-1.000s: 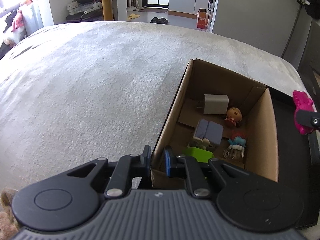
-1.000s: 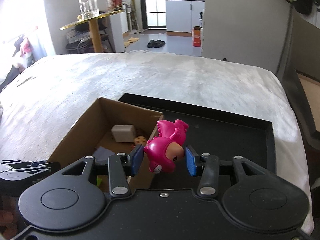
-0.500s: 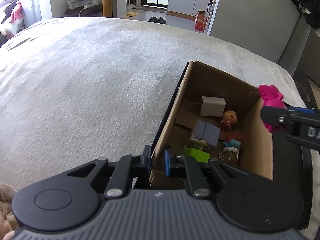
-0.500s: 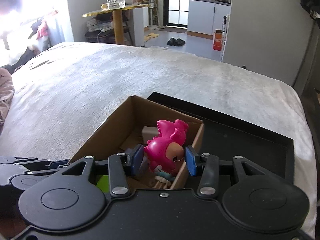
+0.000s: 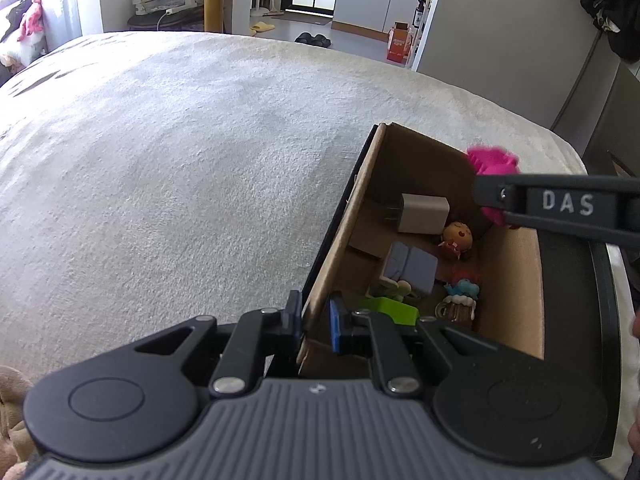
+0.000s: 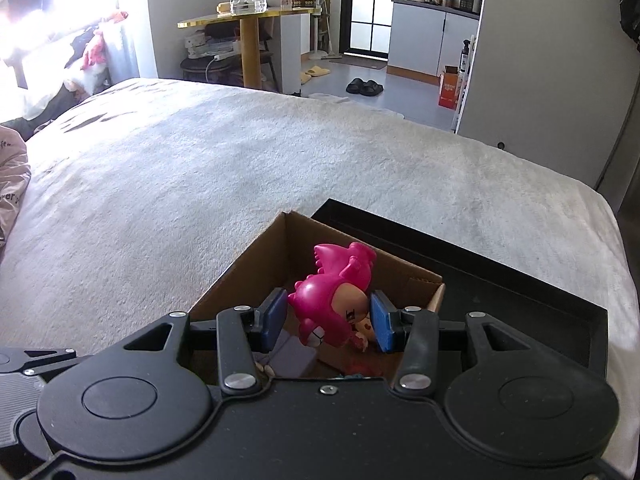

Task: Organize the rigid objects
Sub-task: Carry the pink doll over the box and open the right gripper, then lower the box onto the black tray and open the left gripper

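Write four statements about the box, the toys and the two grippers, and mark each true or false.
1. The left gripper has its jaws clamped on the box wall. True.
2. The pink toy lies on the box floor. False: it is between the jaws of the right gripper, which have just been opening, above the box.
3. A white charger lies inside the box. True.
4. The box stands directly on the bedcover. False: it stands on a black tray.
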`<action>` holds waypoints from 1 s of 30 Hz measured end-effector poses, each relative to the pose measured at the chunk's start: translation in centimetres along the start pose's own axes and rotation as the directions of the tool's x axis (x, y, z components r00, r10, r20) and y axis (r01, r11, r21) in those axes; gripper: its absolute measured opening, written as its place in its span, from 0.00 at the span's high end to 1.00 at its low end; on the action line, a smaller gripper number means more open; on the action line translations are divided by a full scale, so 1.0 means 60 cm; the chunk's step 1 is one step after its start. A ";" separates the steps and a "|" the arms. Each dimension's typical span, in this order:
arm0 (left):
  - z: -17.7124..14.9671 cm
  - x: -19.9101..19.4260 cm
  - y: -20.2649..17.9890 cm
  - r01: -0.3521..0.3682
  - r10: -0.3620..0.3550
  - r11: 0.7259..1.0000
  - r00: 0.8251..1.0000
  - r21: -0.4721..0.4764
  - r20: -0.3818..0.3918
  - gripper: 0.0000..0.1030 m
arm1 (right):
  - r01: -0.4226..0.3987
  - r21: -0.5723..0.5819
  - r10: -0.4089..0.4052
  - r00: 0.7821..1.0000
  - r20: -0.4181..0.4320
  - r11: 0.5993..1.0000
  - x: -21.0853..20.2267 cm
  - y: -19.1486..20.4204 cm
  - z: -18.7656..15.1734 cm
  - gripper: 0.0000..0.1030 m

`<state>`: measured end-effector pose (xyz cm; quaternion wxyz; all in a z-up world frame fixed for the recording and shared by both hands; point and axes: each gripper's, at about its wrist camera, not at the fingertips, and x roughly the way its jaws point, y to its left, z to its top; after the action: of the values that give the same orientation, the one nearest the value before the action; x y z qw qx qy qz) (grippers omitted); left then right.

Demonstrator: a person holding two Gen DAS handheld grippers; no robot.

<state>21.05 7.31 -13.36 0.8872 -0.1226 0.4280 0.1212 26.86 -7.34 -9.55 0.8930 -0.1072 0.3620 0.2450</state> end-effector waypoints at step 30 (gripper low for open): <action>0.024 -0.028 -0.005 -0.020 0.019 1.000 0.999 -0.009 -0.026 0.88 | 0.052 0.250 -0.056 0.998 0.008 0.967 -0.111 -0.102 -0.101 0.31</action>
<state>21.19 7.31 -11.15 0.8797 -0.1241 0.4402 0.1302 22.26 -17.23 -9.15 0.9084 -0.0020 0.3803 0.1737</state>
